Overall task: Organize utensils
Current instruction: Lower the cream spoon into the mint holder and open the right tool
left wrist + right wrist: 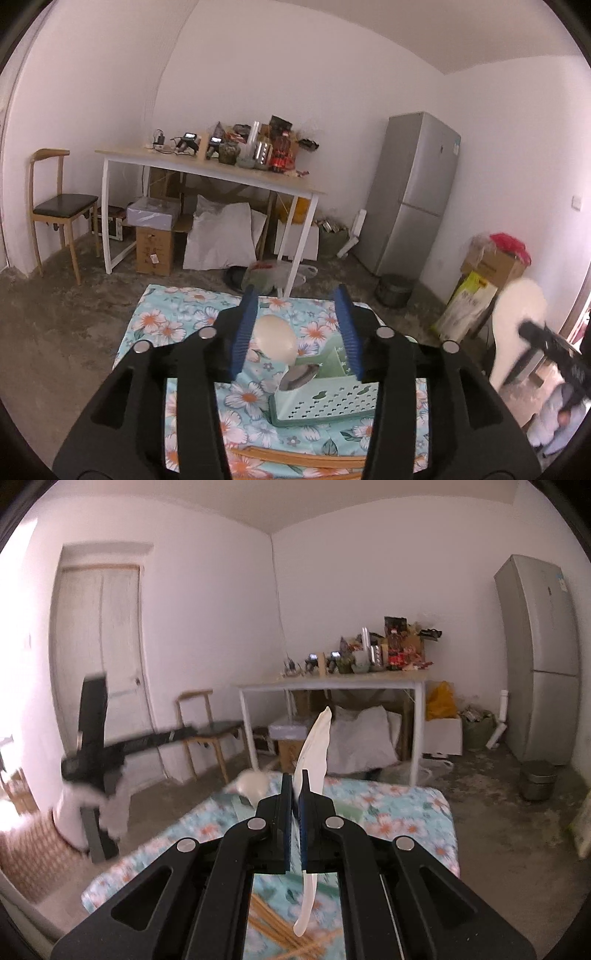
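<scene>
Left gripper (298, 332): its blue-padded fingers (244, 332) stand partly apart and press on nothing. Between and beyond them a cream, oval-bowled plastic spoon (276, 339) stands upright in the pale green perforated plastic utensil holder (325, 400), beside a grey metal ladle bowl (297, 374). The spoon touches neither pad. The holder rests on the counter, which is covered by a light blue cloth with orange and white flowers (177, 321). Pale wooden chopsticks (295, 458) lie on the cloth at the near edge, below the gripper body.

Right gripper (295, 794): its fingers (286, 812) are drawn close together, clamped on a white, flat plastic rice paddle (316, 746). The blade rises above the fingertips, turned edge-on and tilted slightly to the right; the handle hangs below them toward the camera. The paddle is held clear of the floral cloth, with the chopsticks lying beneath it. In the left wrist view the same paddle appears blurred at the far right, well apart from the holder.

Background: a white-framed table with a pale wooden top (207, 173) carries assorted clutter; a wooden chair with a black seat (59, 206) stands to its left and a tall silver refrigerator (410, 192) to its right. Cardboard boxes rest on the rough grey floor.
</scene>
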`<action>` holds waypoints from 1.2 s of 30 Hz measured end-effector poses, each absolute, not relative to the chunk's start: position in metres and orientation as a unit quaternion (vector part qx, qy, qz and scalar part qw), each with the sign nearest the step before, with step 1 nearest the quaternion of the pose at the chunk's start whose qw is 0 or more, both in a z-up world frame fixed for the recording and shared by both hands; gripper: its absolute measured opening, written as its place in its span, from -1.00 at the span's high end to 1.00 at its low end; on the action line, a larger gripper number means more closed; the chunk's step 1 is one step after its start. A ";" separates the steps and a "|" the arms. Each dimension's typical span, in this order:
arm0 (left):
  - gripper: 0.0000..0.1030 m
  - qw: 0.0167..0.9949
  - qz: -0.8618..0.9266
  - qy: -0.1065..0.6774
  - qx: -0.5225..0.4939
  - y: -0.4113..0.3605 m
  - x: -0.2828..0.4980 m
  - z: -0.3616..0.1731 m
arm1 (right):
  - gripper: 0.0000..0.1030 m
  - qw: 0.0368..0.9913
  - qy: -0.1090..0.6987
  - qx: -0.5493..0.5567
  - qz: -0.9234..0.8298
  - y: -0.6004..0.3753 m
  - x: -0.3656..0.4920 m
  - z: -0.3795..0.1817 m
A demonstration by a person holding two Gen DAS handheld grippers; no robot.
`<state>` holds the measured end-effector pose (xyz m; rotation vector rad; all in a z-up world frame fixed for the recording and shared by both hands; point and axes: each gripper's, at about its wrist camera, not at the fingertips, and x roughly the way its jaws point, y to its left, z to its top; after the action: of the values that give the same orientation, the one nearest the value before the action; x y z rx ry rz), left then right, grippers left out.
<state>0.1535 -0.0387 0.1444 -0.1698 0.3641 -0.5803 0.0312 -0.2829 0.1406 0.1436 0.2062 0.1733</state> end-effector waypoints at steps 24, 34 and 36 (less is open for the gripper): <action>-0.53 0.944 -0.203 0.237 -0.104 0.044 0.115 0.066 | 0.39 0.988 0.117 0.076 0.068 -0.308 0.157 0.084; -0.63 0.944 -0.216 0.231 -0.096 0.029 0.114 0.064 | -0.21 0.984 0.113 0.125 0.051 -0.314 0.091 0.071; -0.65 0.942 -0.220 0.235 -0.098 0.025 0.114 0.062 | -0.28 0.982 0.119 0.138 0.043 -0.316 0.072 0.066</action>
<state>0.1145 0.0249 0.0617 -0.1994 0.4802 -0.4494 0.0718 -0.3163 0.0656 0.2780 0.2392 0.0864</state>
